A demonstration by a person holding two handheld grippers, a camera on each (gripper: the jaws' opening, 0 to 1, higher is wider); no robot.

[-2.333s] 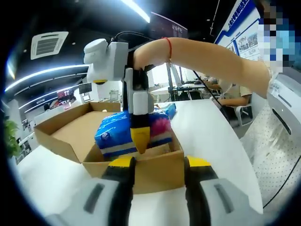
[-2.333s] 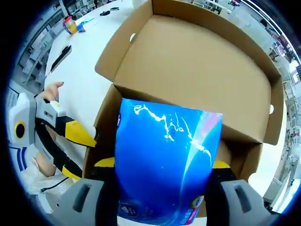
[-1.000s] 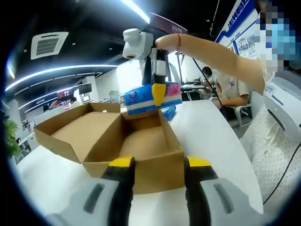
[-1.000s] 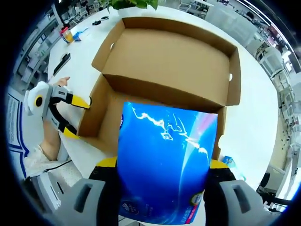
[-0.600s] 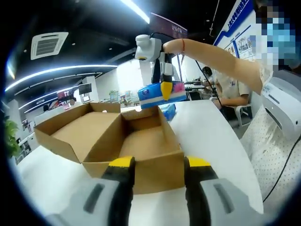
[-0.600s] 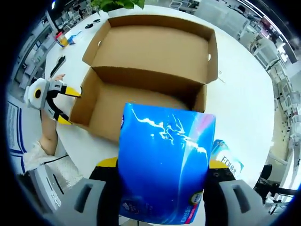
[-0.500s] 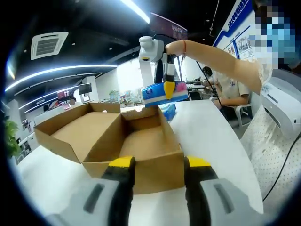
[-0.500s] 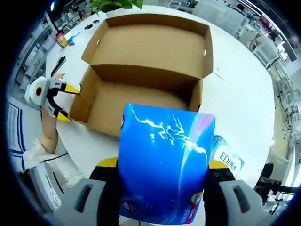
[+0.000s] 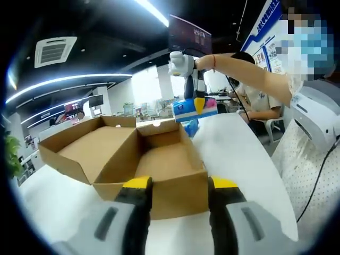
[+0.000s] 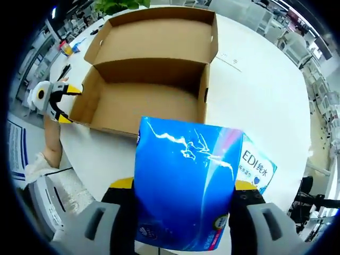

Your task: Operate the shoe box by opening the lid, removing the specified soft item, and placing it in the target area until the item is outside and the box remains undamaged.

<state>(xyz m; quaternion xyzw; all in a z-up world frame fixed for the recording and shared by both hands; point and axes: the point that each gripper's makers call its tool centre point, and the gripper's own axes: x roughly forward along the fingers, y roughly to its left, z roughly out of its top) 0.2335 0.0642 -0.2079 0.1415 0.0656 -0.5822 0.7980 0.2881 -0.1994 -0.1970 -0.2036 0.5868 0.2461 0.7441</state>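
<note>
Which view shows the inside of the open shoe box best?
The right gripper view: it looks down into the shoe box, showing its bare floor and open lid. The left gripper view sees the box low from one end, its floor partly hidden by the near wall.

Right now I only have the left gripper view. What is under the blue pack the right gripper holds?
Observer: In the right gripper view, the blue pack between the right gripper fingers hangs mostly over bare white table.
Operator: Anything on the table there?
Observer: A white-and-blue packet printed EDI lies there, partly hidden behind the pack.
Operator: Shoe box empty?
Observer: Yes, the whole floor of the shoe box shows bare cardboard.
</note>
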